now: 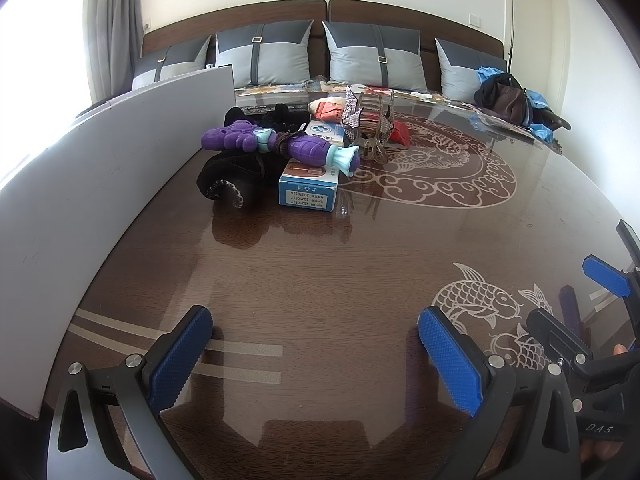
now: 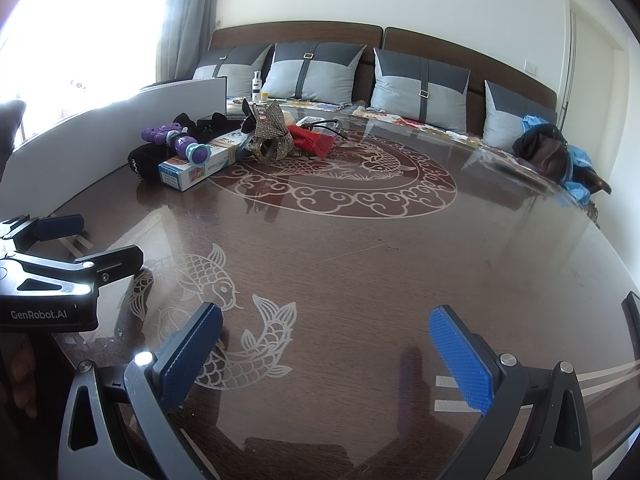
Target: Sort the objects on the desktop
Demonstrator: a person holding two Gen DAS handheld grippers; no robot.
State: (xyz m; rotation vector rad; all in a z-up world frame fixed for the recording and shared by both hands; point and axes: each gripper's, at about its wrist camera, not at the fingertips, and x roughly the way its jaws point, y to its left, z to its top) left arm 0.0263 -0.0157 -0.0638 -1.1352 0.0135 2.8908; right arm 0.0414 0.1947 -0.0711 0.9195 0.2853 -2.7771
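Blue ribbed pads line the fingers (image 1: 184, 356) of the left gripper (image 1: 316, 354), spread wide and empty over the glossy dark wood desk (image 1: 320, 264); the right gripper (image 2: 326, 354) also gapes empty. Sorting looks unstarted: everything sits heaped at twelve o'clock, well apart from both. A purple plastic toy (image 1: 280, 146) lies across a blue-and-white carton (image 1: 308, 190), beside a black fabric item (image 1: 234, 174), possibly a glove, and a glittery hair claw (image 1: 366, 124).

table (image 1: 320, 280) | glass-topped wood | boxes (image 1: 307, 188), purple toy (image 1: 280, 145), black cloth (image 1: 236, 178)
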